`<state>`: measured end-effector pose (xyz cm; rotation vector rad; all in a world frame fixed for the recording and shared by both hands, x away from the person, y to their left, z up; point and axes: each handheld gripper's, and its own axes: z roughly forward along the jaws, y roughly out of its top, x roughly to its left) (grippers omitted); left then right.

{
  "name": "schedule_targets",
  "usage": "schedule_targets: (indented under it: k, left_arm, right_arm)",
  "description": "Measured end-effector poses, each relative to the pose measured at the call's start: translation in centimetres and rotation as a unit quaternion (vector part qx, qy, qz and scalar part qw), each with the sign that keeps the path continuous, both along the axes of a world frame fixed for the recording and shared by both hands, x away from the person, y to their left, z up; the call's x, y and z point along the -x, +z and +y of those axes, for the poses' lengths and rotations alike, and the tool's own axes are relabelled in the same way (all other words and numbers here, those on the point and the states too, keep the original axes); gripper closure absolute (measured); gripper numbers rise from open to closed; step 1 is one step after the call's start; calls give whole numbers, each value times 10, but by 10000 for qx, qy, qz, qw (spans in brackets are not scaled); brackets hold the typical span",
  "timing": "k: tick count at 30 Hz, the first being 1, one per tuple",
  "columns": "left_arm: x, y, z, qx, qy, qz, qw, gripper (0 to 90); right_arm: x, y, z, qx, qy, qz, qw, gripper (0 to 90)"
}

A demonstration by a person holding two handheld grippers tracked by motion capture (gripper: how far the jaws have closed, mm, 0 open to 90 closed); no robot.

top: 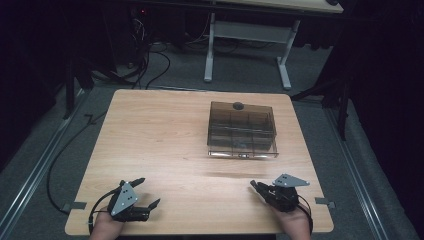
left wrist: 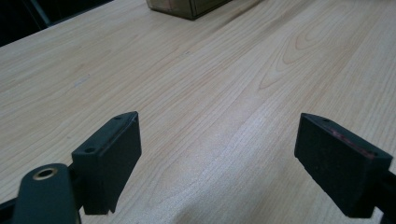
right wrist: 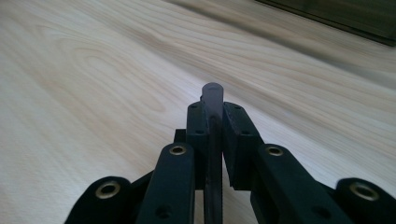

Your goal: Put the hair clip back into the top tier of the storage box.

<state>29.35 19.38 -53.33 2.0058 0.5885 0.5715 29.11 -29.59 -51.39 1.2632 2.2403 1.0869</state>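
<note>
My left gripper [top: 148, 192]: jaws wide, empty | right gripper [right wrist: 214, 105]: pinching a thin dark stick [right wrist: 213, 95], stiff | box [top: 242, 127]: clear plastic, probably light, slippery; grab its edge.

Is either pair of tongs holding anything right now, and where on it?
Left tongs: open, nothing held. Right tongs: shut on a thin dark rod, gripped just below its rounded tip; what it is cannot be told.

Person's hands [top: 107, 227] cut off by the high view's bottom edge, smoky box [left wrist: 187, 7] clipped at the left gripper view's top, its contents unreadable, thin dark piece [right wrist: 213, 140] between right jaws unidentifiable
</note>
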Motion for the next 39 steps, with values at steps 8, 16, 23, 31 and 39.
schedule_targets:
  k: [8, 16, 23, 31, 39]
  left_arm:
    - [0, 0, 0, 6, -5, -4, 10000, 152]
    - [0, 0, 0, 3, -18, -10, 10000, 152]
    - [0, 0, 0, 8, -10, -8, 10000, 152]
    - [0, 0, 0, 14, -20, -4, 10000, 152]
    - [1, 0, 0, -3, -37, -13, 10000, 152]
  right_arm:
    - [-4, -8, -8, 72, -202, 161, 9996, 820]
    - [-5, -11, -8, 101, -238, 215, 9994, 818]
    - [-5, -12, -8, 136, -256, 212, 9994, 814]
    - [-4, -11, -10, 85, -264, 187, 9994, 764]
    - [-4, -6, -6, 124, -335, 420, 9985, 690]
